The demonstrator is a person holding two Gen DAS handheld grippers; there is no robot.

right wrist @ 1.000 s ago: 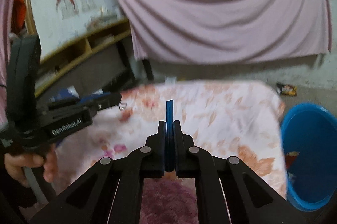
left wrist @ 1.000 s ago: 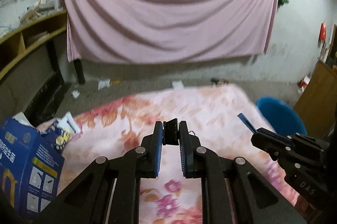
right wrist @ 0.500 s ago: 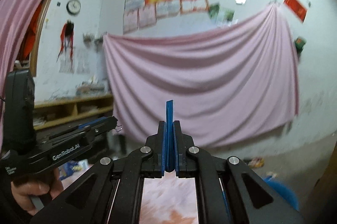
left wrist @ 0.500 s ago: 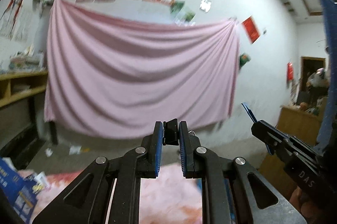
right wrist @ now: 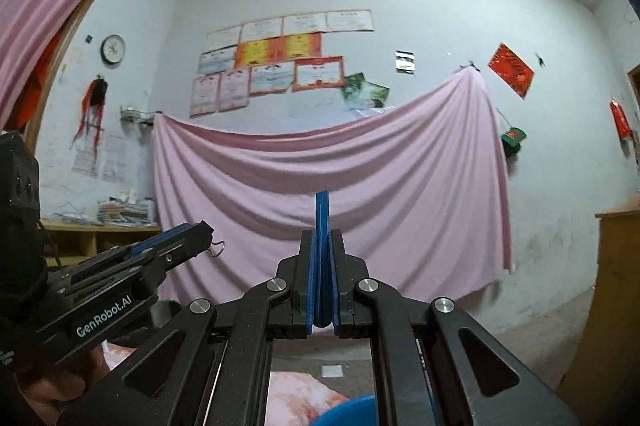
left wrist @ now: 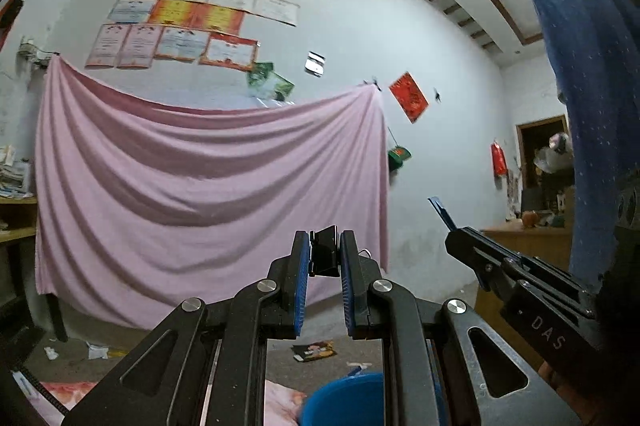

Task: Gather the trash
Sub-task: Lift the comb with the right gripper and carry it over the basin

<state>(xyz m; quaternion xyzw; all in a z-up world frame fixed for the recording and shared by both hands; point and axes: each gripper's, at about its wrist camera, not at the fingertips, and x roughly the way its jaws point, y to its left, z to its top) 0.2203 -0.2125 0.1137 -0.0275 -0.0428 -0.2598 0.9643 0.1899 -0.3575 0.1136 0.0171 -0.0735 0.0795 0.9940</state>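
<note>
Above the bucket (left wrist: 340, 402), left claw (left wrist: 324, 258) pinches — seemingly — a binder clip (left wrist: 325, 253).

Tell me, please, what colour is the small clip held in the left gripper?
Black: the clip is pinched in the left gripper, clearest in the left wrist view.

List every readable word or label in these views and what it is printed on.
"GenRobot.AI": side of the left gripper.
"DAS": side of the right gripper.
Wall certificates: print too small to read.
Clock: numerals too blurred.
Red paper: nothing legible.
</note>
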